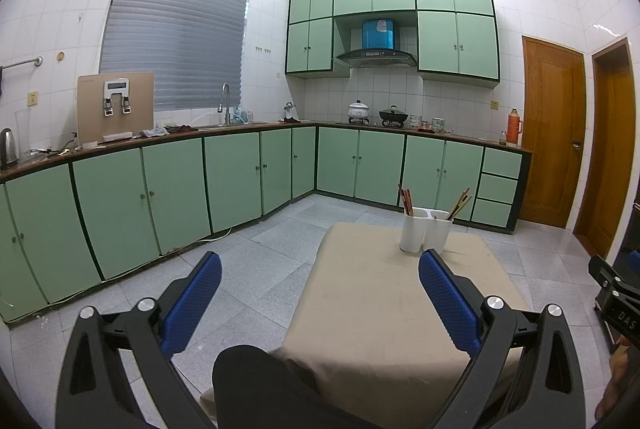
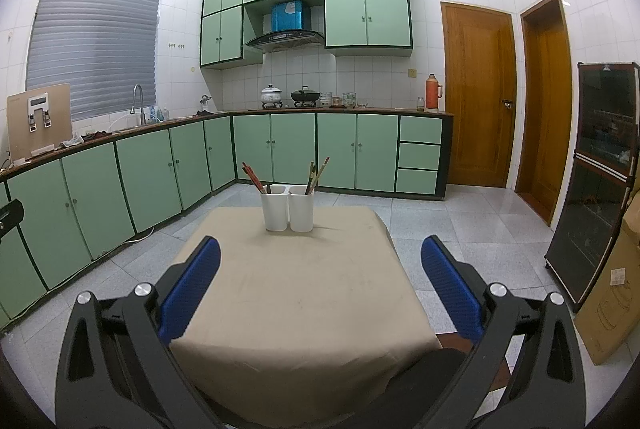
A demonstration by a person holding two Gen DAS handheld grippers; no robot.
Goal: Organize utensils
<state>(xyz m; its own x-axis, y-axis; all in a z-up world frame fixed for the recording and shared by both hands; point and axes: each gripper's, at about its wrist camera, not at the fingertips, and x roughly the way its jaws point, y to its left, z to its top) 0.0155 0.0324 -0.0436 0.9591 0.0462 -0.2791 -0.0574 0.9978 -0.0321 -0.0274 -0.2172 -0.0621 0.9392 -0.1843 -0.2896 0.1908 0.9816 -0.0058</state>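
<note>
Two white utensil holders stand side by side at the far end of a table with a beige cloth. The left holder holds reddish-brown chopsticks. The right holder holds lighter chopsticks. In the left wrist view the holders sit at the far right of the table. My left gripper is open and empty, well short of the holders. My right gripper is open and empty over the table's near half.
Green kitchen cabinets run along the left and back walls, with a sink, pots and a thermos on the counter. Wooden doors are at the right. A dark glass cabinet and a cardboard box stand at the far right. My knee shows below.
</note>
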